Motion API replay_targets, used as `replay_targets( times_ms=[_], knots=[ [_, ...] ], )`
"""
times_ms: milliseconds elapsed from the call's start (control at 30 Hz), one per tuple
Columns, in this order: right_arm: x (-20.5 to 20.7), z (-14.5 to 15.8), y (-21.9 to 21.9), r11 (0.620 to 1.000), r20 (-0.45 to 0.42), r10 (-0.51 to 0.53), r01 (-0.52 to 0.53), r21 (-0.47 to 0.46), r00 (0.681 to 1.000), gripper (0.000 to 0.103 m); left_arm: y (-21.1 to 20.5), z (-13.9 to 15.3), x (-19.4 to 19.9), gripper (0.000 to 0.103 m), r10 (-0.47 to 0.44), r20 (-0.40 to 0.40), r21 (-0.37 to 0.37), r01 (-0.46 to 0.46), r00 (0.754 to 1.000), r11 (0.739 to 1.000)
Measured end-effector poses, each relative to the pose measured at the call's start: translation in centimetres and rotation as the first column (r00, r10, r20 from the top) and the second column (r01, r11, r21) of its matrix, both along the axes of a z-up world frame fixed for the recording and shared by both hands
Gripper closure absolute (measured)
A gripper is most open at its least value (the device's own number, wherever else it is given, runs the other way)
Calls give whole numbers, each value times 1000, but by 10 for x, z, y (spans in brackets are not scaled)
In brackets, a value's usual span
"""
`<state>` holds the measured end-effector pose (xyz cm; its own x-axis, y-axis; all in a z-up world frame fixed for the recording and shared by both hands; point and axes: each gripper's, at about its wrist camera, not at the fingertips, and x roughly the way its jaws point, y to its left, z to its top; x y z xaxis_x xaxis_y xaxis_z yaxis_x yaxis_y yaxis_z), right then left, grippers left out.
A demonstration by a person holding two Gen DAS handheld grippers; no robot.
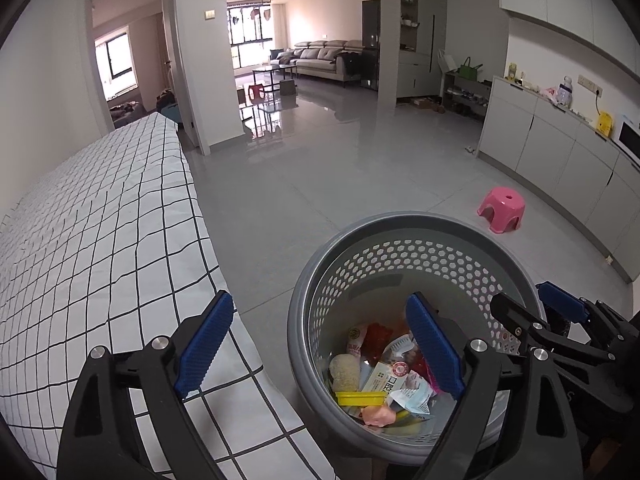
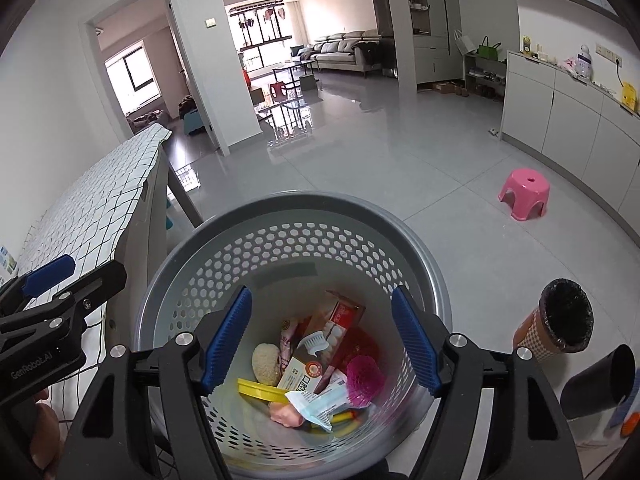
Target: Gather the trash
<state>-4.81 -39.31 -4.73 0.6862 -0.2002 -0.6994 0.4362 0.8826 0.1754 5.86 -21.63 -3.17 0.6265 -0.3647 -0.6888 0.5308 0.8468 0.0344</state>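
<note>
While both grippers are hanging over the floor beside a table, their blue-padded jaws are standing released, with nothing pinched between them. The right gripper (image 2: 322, 340) is pointing down into the mouth of a grey perforated bin (image 2: 296, 216), both its fingers framing the trash (image 2: 316, 376) lying at the bottom: a yellow strip, a blue-and-white wrapper, a small carton, a pink mesh ball and a beige sponge. The left gripper (image 1: 318, 344) is straddling the bin's near-left rim, one finger over the checked tablecloth (image 1: 100, 220) and the other over the bin's inside. To the right of the right gripper's fingers, a brown checked cup (image 2: 560, 324) lined in black is lying tilted on the floor. Farther beyond the fingers, a pink stool (image 2: 524, 194) is standing on grey tiles, near white cabinets (image 2: 560, 120). A sofa (image 2: 344, 52) is sitting farthest away.
</note>
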Motion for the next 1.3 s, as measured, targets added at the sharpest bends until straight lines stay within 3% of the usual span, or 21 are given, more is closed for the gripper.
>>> replay_targets(
  times_ms=[333,1300],
  knots=[
    [0,0,1,1000,-7,3,-3,-1,1000,31,2,0,-1,7,-1,15,-7,1,1000,1000],
    [2,-4,2,1000,-17,3,-3,4,1000,30,4,-4,3,6,39,-10,-7,-39,999,999]
  ],
)
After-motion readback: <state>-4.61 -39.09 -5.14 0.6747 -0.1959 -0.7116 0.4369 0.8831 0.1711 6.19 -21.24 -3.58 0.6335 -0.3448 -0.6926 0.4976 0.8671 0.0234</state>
